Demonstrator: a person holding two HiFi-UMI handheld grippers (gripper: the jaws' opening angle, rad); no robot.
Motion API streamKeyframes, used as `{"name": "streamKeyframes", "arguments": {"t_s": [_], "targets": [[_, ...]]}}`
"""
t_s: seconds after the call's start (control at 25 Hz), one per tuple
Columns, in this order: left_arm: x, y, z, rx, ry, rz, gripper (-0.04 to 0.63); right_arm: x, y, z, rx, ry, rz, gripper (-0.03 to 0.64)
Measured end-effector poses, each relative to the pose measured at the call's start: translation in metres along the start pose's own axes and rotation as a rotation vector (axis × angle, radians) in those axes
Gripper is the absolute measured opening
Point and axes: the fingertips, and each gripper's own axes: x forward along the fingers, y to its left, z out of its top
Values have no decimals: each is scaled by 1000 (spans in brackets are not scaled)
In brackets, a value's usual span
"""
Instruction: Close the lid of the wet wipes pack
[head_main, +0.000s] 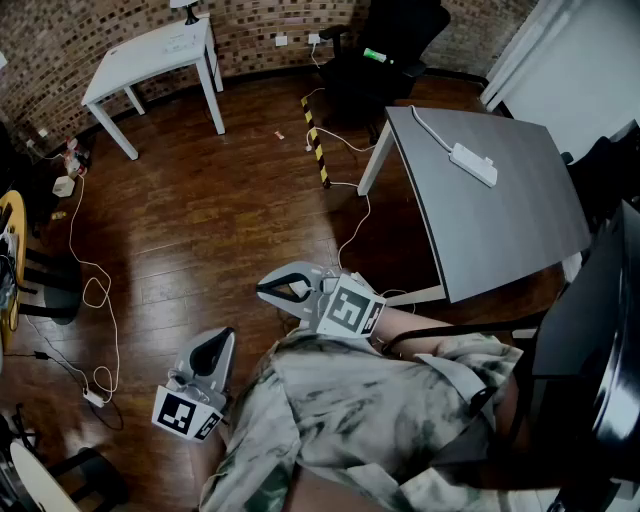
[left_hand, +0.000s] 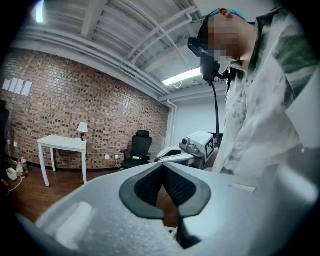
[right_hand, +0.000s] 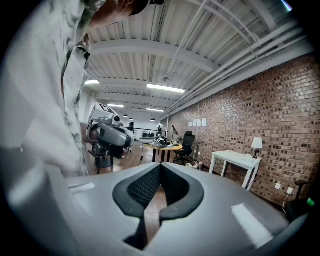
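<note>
No wet wipes pack shows in any view. I hold both grippers close to my body, above the wooden floor. In the head view my left gripper (head_main: 225, 338) points up and away, with its marker cube by my sleeve. My right gripper (head_main: 262, 290) points left, just above it. Each gripper's jaws meet at the tips with nothing between them: the left gripper (left_hand: 162, 166) faces a brick wall, the right gripper (right_hand: 160, 166) faces down the room. Either gripper appears in the other's view, the right gripper (left_hand: 186, 151) and the left gripper (right_hand: 107, 133).
A grey table (head_main: 500, 215) with a white power strip (head_main: 472, 163) stands at the right. A white table (head_main: 155, 52) and a black office chair (head_main: 385, 50) are at the far wall. Cables (head_main: 95, 295) trail over the floor at the left.
</note>
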Motion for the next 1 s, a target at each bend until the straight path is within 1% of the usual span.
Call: {"name": "streamKeyframes", "arguments": {"t_s": [0.28,0.44,0.56,0.72,0.88,1.0], "targets": [[15,21,1,0,1,15,-2,6,-25,-4,-18,-8,3,6],[37,40,7,-2,11,23,-2,6,-53,-8,-25,-9,3,6],[55,59,13,-2,15,28,-2,11,-81,-10,-25,-13,-2,6],[82,95,19,-4,23,48,-2,21,-124,-15,-21,-15,4,6],[122,130,34,-16,18,82,-2,26,-176,-18,-30,-16,41,6],[155,151,47,-23,23,91,-2,27,-214,-18,-30,-17,68,6]]}}
